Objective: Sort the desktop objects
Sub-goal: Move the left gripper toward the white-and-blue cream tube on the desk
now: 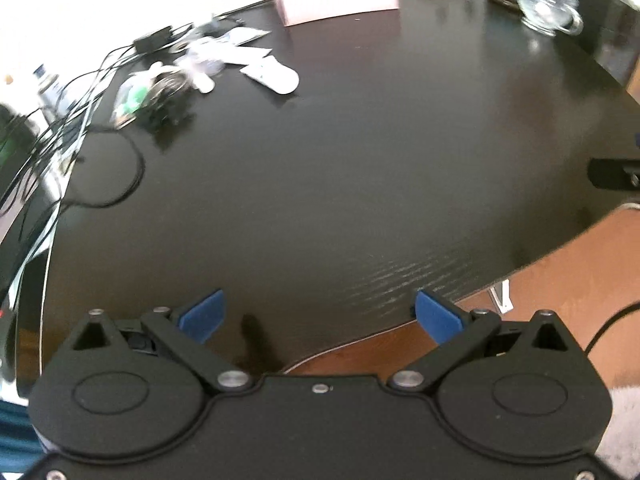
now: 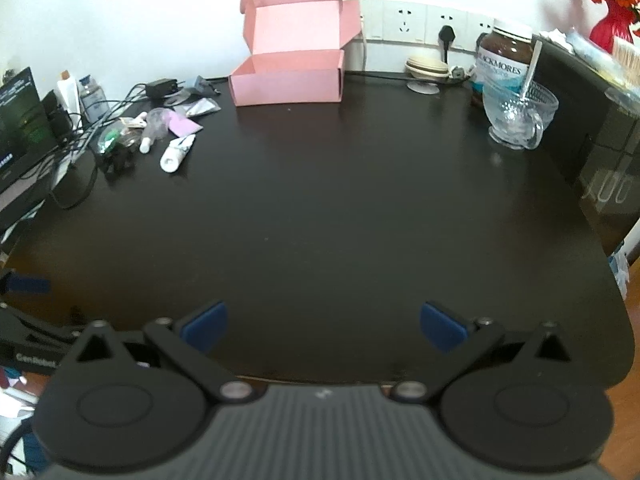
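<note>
A pink cardboard box (image 2: 288,78) stands open at the back of the dark desk (image 2: 320,220), its lid raised; it also shows in the left wrist view as the pink box (image 1: 340,0). A heap of small items lies at the back left: a white tube (image 2: 176,154), a purple packet (image 2: 182,124), silver sachets (image 2: 200,108) and a green-and-black bundle (image 2: 114,144). The left wrist view shows the same white tube (image 1: 276,76) and green-and-black bundle (image 1: 154,96). My left gripper (image 1: 318,316) and my right gripper (image 2: 324,326) both hover open over the desk's near edge, holding nothing.
A glass cup (image 2: 518,114) with a spoon and a brown supplement jar (image 2: 502,60) stand at the back right beside a black cabinet (image 2: 592,120). Black cables (image 2: 116,100) and a charger trail at the left near a monitor (image 2: 20,120). Wall sockets (image 2: 412,20) line the wall behind.
</note>
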The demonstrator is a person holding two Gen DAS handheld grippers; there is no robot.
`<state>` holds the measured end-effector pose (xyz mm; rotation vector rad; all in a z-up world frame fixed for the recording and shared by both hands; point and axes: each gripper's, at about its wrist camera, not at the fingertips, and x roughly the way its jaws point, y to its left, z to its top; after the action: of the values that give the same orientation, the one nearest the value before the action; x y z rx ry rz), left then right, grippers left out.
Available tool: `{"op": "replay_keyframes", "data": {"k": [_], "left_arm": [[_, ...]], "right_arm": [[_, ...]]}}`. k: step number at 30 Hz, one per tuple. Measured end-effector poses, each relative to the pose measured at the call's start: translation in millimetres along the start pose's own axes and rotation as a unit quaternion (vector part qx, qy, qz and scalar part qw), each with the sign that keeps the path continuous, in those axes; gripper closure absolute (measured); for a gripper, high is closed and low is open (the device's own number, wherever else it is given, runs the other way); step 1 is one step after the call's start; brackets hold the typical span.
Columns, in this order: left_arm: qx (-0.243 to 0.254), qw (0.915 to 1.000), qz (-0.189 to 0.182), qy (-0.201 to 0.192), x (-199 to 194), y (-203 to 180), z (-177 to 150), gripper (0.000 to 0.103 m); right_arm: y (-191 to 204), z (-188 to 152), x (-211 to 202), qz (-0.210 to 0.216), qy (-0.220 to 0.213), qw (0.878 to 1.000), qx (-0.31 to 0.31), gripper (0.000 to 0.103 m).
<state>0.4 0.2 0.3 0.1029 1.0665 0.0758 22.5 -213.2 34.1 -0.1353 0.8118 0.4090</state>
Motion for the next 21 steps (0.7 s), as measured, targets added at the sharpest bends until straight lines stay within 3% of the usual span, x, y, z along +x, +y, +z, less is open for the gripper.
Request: {"op": "replay_keyframes", "data": {"k": [7, 10, 16, 21], "left_arm": [[-0.071, 0.9972, 0.012, 0.02, -0.4, 3.0, 6.9, 0.0], [-0.105, 0.9941, 0.008, 0.026, 1.9, 23.0, -1.4, 0.0], [-0.13, 0.9914, 0.012, -0.005, -0.6, 13.4, 9.7, 0.0], [-0.125, 0.9916, 0.036, 0.006, 10.6, 12.1, 39.8, 0.0]], "right_arm": [[12.8, 4.5, -1.5, 0.0, -0.002, 1.0, -0.028, 0.001], [20.6, 9.8, 0.1, 0.005, 0.002, 1.0, -0.019, 0.001], [30.1, 16.4, 1.0, -0.005, 0.002, 1.0, -0.02, 0.001], [31.2, 22.4, 4.5, -0.008, 0.011, 1.0, -0.008, 0.001]]}}
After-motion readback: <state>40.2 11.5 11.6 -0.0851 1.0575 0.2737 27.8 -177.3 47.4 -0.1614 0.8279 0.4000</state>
